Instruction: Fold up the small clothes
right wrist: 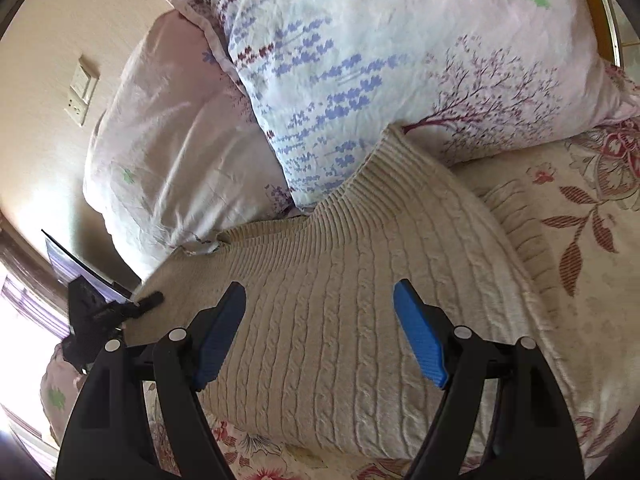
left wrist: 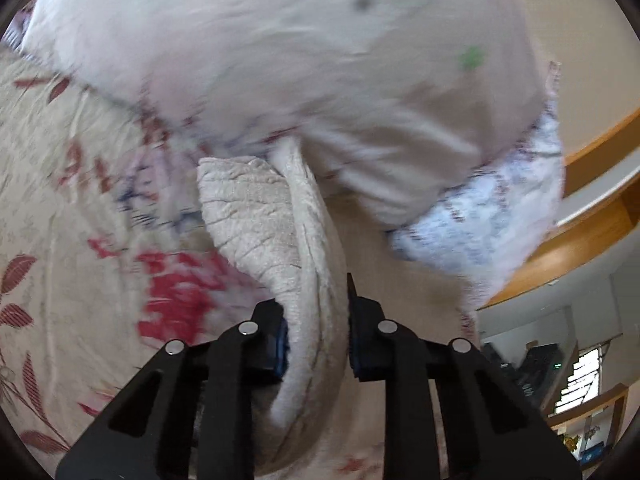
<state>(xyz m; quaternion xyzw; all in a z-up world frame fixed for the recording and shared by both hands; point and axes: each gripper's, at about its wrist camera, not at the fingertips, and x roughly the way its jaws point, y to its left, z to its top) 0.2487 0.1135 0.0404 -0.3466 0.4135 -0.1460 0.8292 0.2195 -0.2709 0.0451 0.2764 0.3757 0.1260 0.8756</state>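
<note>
Left claw (left wrist: 316, 340) is clamped narrow on a bunched fold of the cream knit sweater (left wrist: 276, 232), with the cloth pinched between its two blue-padded fingers (left wrist: 282, 344) and rising away from them in a thick twisted band. Right claw (right wrist: 320, 328) stands wide apart, its blue pads (right wrist: 420, 336) hovering over the flat body of the same sweater (right wrist: 352, 300) with nothing between them.

From largest to smallest: the bed (right wrist: 592, 280) carries everything, covered by a cream sheet printed with red flowers and striped leaves (left wrist: 48, 240). Two pillows lie at its head. One is pale pink and plain apart from a small green mark (right wrist: 160, 128); the other, white with lavender sprigs and a pink tree (right wrist: 360, 80), overlaps it and touches the sweater's ribbed collar. In the left wrist view the pillows (left wrist: 280, 60) are blurred and fill the upper half, just behind the lifted fold.

The sweater is spread on the sheet just below the pillows, cable ribs running lengthwise, a ribbed sleeve or edge (right wrist: 516, 224) lying off to one side.

In the right wrist view, the other claw (right wrist: 100, 320) shows as a dark shape at the sweater's far edge. A wall switch plate (right wrist: 82, 90) sits on the beige wall beyond the pink pillow
</note>
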